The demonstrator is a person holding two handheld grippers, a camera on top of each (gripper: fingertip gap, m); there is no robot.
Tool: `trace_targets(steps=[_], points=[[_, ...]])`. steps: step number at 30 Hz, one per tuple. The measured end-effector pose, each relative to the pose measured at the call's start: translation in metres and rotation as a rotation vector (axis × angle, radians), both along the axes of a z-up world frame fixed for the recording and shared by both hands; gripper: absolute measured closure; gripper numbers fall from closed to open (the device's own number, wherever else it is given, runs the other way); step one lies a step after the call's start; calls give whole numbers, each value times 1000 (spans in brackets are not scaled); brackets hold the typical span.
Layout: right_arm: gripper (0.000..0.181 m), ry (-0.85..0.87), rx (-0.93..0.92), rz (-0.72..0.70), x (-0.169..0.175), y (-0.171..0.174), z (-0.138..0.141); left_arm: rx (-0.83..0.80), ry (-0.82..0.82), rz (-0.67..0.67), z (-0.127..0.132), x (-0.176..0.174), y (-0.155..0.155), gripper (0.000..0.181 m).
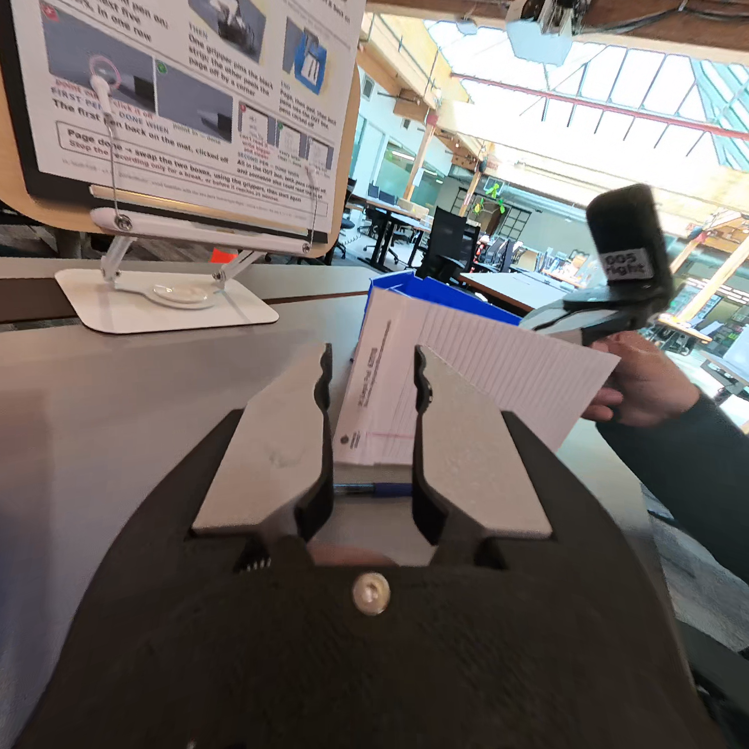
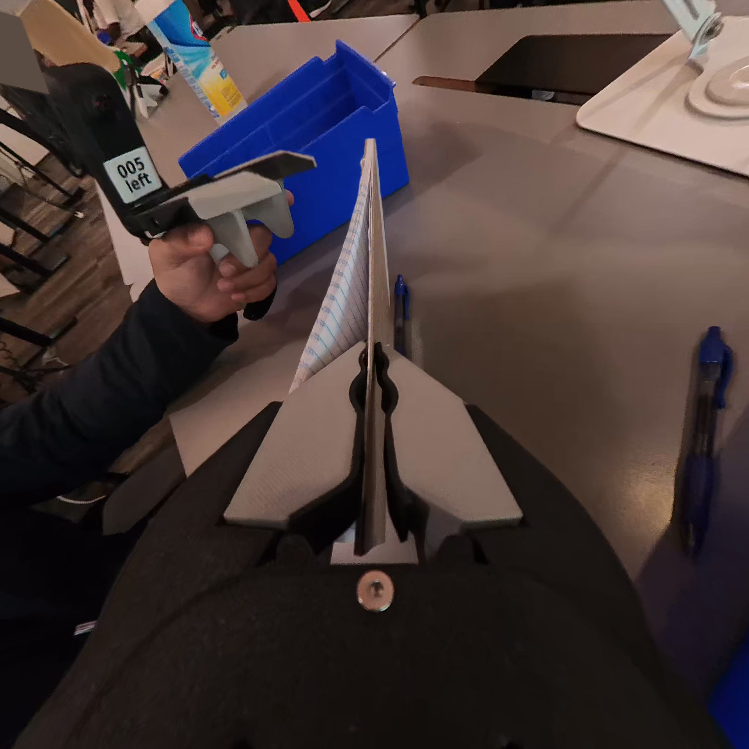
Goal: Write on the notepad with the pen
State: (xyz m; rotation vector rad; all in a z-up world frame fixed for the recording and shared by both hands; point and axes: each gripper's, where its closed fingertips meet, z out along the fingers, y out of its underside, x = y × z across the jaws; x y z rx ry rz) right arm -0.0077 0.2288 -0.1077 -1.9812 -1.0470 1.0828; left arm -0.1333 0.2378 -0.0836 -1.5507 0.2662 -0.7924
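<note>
Gripping the notepad (image 2: pixel 371 259) edge-on, your right gripper (image 2: pixel 375 367) has its jaws closed hard on the pad's stiff backing, so the pad stands upright off the table (image 2: pixel 547 227) with its ruled pages fanning out to your left. Your left gripper (image 1: pixel 373 381) holds nothing: its jaws stand apart with a clear gap between them, and in its own view the notepad (image 1: pixel 466 364) shows through that gap, just beyond the fingertips and not touching them. From the right wrist view you can see that left gripper (image 2: pixel 279 162) raised off the table beside the pad, a hand (image 2: pixel 206 271) wrapped around its handle.

One blue pen (image 2: pixel 400 312) lies on the table just to the right of the standing pad, close under it. A second blue pen (image 2: pixel 707 437) lies well apart, nearer the right edge of the table. A blue bin (image 2: pixel 308 121) sits behind the pad toward the far edge, and a white document stand (image 1: pixel 166 300) occupies the far left part of the table, as the left wrist view shows.
</note>
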Motion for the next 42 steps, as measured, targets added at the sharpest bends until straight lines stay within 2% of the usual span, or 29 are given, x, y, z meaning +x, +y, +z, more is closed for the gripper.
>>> trace_targets(steps=[4, 6, 9, 13, 16, 18, 21, 22, 24, 26, 27, 31, 34, 38, 42], points=[[181, 70, 22, -2, 1, -2, 21, -35, 13, -37, -10, 9, 1, 135], [181, 112, 43, -3, 1, -2, 35, -70, -22, -91, -13, 17, -1, 130], [181, 176, 86, -27, 5, -1, 58, -122, -88, -193, -15, 30, -7, 113], [181, 288, 90, -17, 10, -6, 86, -153, -143, -278, -16, 42, -13, 106], [181, 357, 60, 36, 7, -19, 98, -153, -115, -328, -20, 54, -19, 101], [181, 371, 51, 55, 2, -25, 99, -113, -127, -400, -12, 64, -30, 99], [181, 348, 64, 51, -5, -28, 92, -41, -187, -508, 6, 73, -50, 107], [181, 343, 58, 58, -8, -29, 88, -41, -190, -489, 7, 72, -48, 110], [181, 359, 23, 86, -11, -34, 84, -32, -136, -397, -1, 60, -35, 154], [181, 336, 18, 75, -9, -30, 76, -40, -183, -447, 4, 53, -38, 173], [181, 321, 11, 74, -8, -28, 72, -35, -213, -465, 8, 51, -40, 177], [179, 258, -21, 68, 3, -14, 59, 6, -141, -484, 9, 59, -48, 180], [165, 251, 42, 0, 19, 8, 66, -4, -119, -519, 6, 64, -52, 180], [153, 326, 13, 69, 23, 4, 84, -14, -76, -528, 0, 69, -54, 180], [144, 237, 17, 86, 13, 5, 68, -20, -7, -544, -10, 78, -57, 180]])
